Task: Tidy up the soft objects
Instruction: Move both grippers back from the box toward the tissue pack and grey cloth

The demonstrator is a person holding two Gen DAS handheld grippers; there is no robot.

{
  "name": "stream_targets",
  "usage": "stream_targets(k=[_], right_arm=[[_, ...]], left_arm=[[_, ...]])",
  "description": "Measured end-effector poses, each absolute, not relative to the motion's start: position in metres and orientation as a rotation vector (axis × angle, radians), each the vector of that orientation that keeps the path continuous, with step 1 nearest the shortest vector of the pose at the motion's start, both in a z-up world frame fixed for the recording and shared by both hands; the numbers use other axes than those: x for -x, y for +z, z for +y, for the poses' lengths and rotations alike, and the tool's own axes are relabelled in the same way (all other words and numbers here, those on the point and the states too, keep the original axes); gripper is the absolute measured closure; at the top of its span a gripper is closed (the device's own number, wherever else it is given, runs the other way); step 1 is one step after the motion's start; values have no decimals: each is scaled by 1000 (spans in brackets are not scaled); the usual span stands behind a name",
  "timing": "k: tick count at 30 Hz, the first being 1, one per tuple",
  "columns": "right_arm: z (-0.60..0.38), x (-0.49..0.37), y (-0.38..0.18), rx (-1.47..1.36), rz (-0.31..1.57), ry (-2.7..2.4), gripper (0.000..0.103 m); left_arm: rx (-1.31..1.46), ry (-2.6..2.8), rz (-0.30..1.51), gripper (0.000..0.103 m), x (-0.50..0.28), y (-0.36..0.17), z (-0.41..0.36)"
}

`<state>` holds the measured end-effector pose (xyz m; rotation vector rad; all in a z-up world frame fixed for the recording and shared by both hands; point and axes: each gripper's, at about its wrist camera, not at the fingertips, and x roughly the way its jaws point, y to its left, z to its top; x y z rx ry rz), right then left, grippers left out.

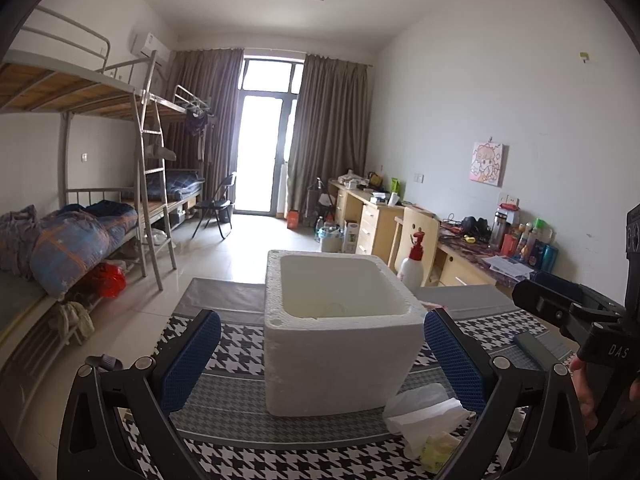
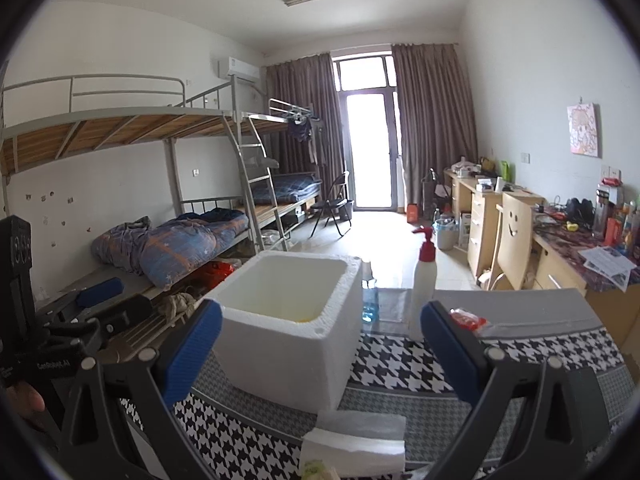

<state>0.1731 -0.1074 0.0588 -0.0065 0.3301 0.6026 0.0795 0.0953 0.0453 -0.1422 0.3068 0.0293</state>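
Note:
A white foam box (image 1: 340, 332) stands open-topped on the houndstooth tablecloth (image 1: 224, 416); it also shows in the right wrist view as the foam box (image 2: 288, 332). My left gripper (image 1: 322, 360) is open, its blue pads either side of the box, nothing held. A white tissue packet (image 1: 428, 412) lies at the box's front right, with a yellowish soft item (image 1: 436, 448) just below it. My right gripper (image 2: 320, 354) is open and empty above the tissue packet (image 2: 360, 436). A small red packet (image 2: 466, 320) lies near its right finger.
A white spray bottle with red top (image 2: 425, 276) stands behind the box. A dark flat case (image 1: 540, 346) lies at the table's right. Bunk beds (image 1: 80, 200) line the left wall, desks (image 1: 460, 256) and a wooden chair the right.

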Motion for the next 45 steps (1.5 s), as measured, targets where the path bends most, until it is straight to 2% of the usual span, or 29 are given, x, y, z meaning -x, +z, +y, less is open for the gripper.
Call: stream_targets(k=[25,45], right_arm=[[-147,-143,19,-3,306,516,2],[-160,-141,-6,-4,365,477,2]], left_arm=[[108,29,274,1,-62,24,74],[94,-56,304,1,-71,-3,50]])
